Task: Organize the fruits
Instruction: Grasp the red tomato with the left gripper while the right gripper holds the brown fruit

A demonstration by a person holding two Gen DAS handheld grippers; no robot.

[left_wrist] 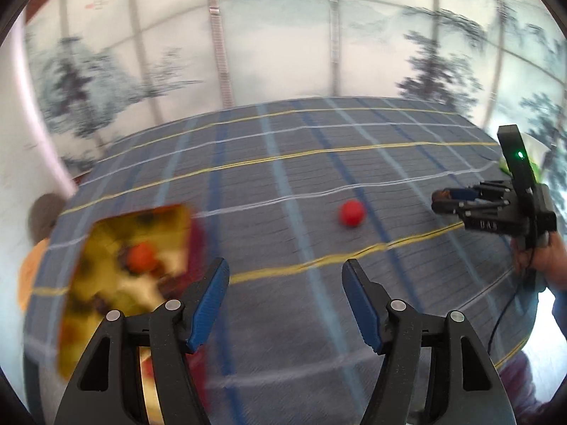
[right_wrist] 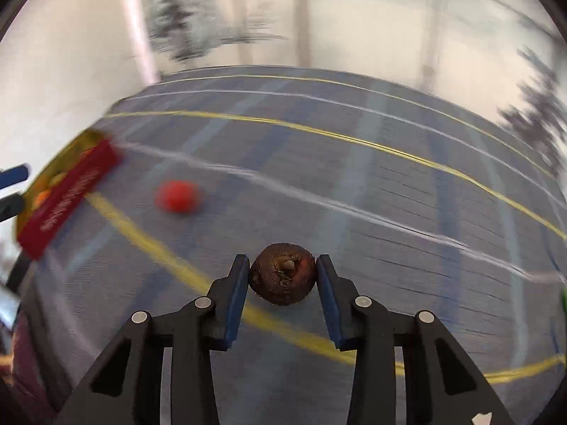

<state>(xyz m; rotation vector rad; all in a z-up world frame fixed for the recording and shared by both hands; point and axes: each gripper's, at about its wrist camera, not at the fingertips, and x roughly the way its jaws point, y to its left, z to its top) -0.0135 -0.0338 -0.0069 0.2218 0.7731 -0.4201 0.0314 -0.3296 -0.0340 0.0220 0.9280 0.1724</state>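
Brown fruit (right_wrist: pixel 282 273) pinched between right gripper (right_wrist: pixel 282 276) pads, above plaid desk (right_wrist: pixel 389 212); red fruit (left_wrist: pixel 351 213) loose mid-desk, tray (left_wrist: pixel 106 283) with orange fruit (left_wrist: pixel 141 256) far left. Left gripper (left_wrist: pixel 285 304) agape, empty, beside tray. Step, by the look: carrying brown fruit trayward; next calls for leftward travel, then release over tray

- A brown, round fruit (right_wrist: pixel 281 278) with a rough, dried stem end facing the right wrist camera sits clamped between the two blue pads of the right tool (right_wrist: pixel 281 276), above the table.
- A small red, round fruit (left_wrist: pixel 351 212) lies alone on the table's open middle.
- An orange fruit (left_wrist: pixel 141 255) sits in a gold-lined red box (left_wrist: pixel 106 244) by the table's left edge.
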